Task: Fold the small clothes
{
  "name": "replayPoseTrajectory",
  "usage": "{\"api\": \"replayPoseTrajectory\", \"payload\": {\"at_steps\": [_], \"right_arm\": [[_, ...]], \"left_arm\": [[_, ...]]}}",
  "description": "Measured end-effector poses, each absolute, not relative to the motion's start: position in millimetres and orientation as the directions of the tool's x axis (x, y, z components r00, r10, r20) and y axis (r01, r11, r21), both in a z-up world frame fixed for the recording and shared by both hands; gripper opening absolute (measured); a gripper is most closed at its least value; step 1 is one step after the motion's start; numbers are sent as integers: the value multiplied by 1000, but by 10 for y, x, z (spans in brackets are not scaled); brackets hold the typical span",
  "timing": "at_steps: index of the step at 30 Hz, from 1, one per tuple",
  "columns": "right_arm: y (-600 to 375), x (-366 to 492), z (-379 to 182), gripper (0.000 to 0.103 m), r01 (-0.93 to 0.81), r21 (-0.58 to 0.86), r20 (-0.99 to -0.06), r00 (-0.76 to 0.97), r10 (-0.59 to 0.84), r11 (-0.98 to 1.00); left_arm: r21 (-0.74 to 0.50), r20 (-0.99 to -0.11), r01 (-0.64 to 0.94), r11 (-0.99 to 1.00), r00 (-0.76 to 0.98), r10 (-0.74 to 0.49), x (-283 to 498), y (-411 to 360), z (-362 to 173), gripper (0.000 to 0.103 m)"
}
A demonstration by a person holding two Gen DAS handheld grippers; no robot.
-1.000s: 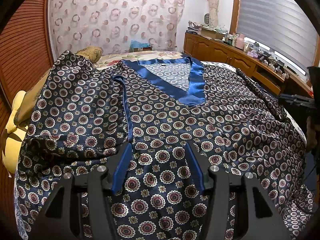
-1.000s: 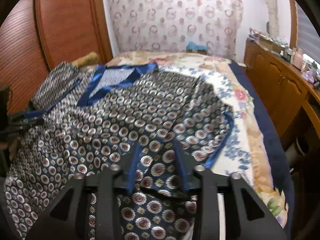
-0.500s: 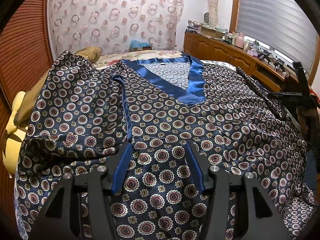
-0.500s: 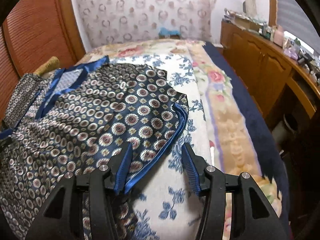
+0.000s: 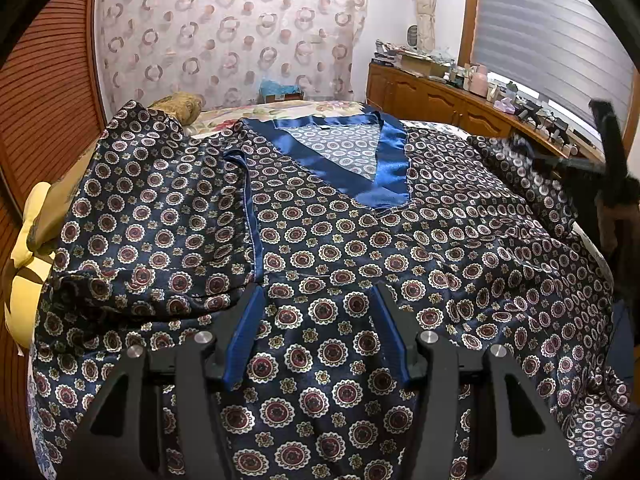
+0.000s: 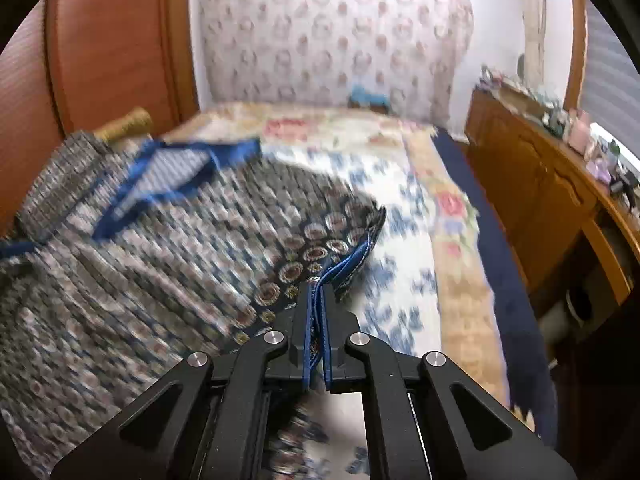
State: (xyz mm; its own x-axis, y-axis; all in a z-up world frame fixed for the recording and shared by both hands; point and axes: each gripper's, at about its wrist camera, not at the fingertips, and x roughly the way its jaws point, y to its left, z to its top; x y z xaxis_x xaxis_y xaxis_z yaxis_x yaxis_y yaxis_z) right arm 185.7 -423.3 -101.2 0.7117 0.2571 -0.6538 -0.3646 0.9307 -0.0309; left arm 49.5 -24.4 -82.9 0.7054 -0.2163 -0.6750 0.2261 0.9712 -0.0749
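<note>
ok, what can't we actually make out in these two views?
- Left wrist view: the right hand-held gripper is blurred and cut by the edge; its jaws are unreadable here.
- Right wrist view: motion blur smears the garment pattern; the pads hide how much sleeve hem is pinched.
- Both views: dresser clutter too small.

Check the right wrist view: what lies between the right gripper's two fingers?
The blue-trimmed sleeve hem of the patterned shirt is pinched between the right gripper's shut fingers, seen in the right wrist view.
</note>
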Motion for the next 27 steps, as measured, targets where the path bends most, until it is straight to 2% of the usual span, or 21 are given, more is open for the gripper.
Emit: {"api": "replayPoseTrajectory", "payload": {"at_steps": [4, 12, 15, 19, 27], "right_arm": [[-3998, 1803, -805, 1, -423, -40, -619, 722, 310, 905], [-3573, 1831, -685, 2, -528, -31, -608, 684, 403, 848], [-3610, 1861, -687, 26, -493, -48, -605, 707, 367, 869], [-3774, 1991, -800, 36, -440, -63, -638, 708, 303, 896], [-4035, 2247, -1304, 36, -382, -66, -748, 631, 208, 922]], "left_arm": [[-78, -672, 225, 971, 708, -217, 498, -238, -830, 54], [-78, -670, 224, 971, 710, -218, 487, -234, -827, 54], [-78, -669, 226, 971, 710, -219, 486, -231, -815, 54], [-77, -667, 229, 970, 712, -221, 481, -216, -789, 54], [-34, -641, 191, 981, 749, -169, 557, 18, -612, 54]]}}
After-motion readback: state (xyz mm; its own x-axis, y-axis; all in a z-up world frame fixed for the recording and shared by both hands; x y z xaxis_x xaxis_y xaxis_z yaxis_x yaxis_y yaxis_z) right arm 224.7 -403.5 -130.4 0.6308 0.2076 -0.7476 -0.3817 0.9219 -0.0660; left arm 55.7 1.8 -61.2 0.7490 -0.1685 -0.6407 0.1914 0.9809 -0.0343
